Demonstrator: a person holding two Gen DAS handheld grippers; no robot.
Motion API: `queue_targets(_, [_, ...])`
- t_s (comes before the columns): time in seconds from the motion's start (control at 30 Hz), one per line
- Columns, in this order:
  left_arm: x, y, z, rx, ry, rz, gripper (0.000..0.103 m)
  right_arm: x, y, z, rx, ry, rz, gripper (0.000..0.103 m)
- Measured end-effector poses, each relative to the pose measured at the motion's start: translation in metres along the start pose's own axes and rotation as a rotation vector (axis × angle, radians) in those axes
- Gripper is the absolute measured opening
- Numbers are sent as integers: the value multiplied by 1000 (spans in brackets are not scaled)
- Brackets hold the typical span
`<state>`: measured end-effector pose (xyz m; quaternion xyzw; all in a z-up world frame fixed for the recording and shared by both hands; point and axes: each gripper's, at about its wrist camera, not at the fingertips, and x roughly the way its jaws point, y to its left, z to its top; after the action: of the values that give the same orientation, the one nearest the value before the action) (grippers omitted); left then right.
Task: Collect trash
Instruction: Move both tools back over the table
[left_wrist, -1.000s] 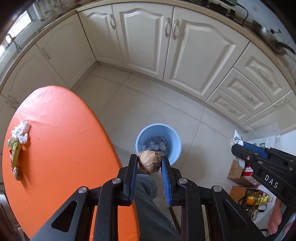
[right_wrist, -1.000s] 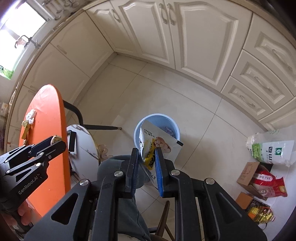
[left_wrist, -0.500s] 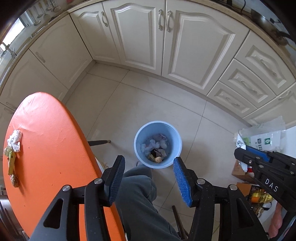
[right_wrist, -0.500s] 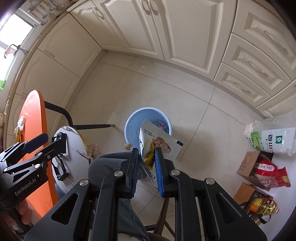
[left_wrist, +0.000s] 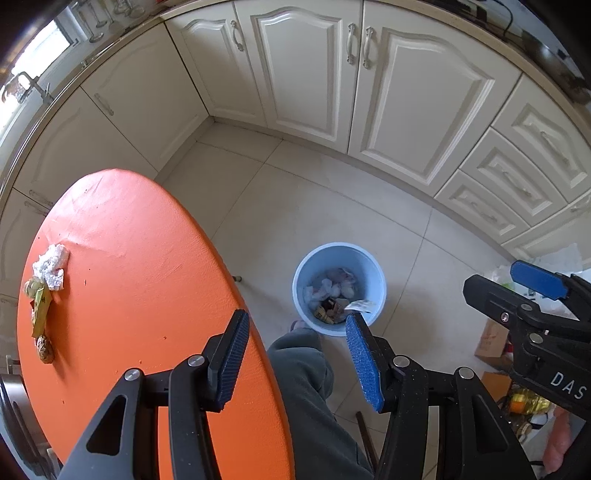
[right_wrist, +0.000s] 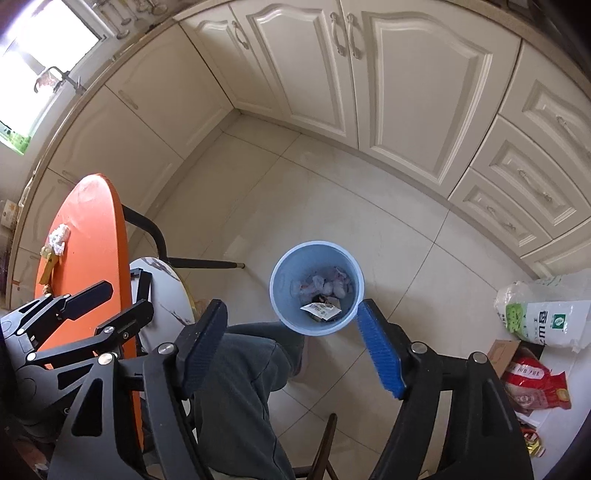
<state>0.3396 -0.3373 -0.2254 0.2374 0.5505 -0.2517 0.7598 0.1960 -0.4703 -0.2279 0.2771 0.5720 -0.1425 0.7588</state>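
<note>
A light blue bin (left_wrist: 339, 288) stands on the tiled floor and holds crumpled tissues and a snack packet (right_wrist: 320, 309); it also shows in the right wrist view (right_wrist: 316, 286). My left gripper (left_wrist: 297, 356) is open and empty, above the table edge and left of the bin. My right gripper (right_wrist: 290, 345) is open and empty above the bin's near rim. On the orange table (left_wrist: 140, 280), far left, lie a crumpled tissue (left_wrist: 50, 266), a yellow wrapper (left_wrist: 40, 312) and a brown walnut-like lump (left_wrist: 44, 349).
White cabinets (left_wrist: 332, 81) line the far wall. A chair (right_wrist: 162, 280) stands by the table. Food bags (right_wrist: 543, 317) and a cardboard box (left_wrist: 491, 339) sit on the floor at right. The person's trouser leg (left_wrist: 310, 387) is below both grippers.
My left gripper opened and dropped the brown lump into the bin, then moved left. My right gripper opened and the snack packet fell into the bin.
</note>
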Motion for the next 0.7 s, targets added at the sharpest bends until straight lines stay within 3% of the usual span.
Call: queue_targets(0.7, [-41, 49, -37, -28, -37, -50, 50, -20, 27, -16, -27, -7, -27, 75])
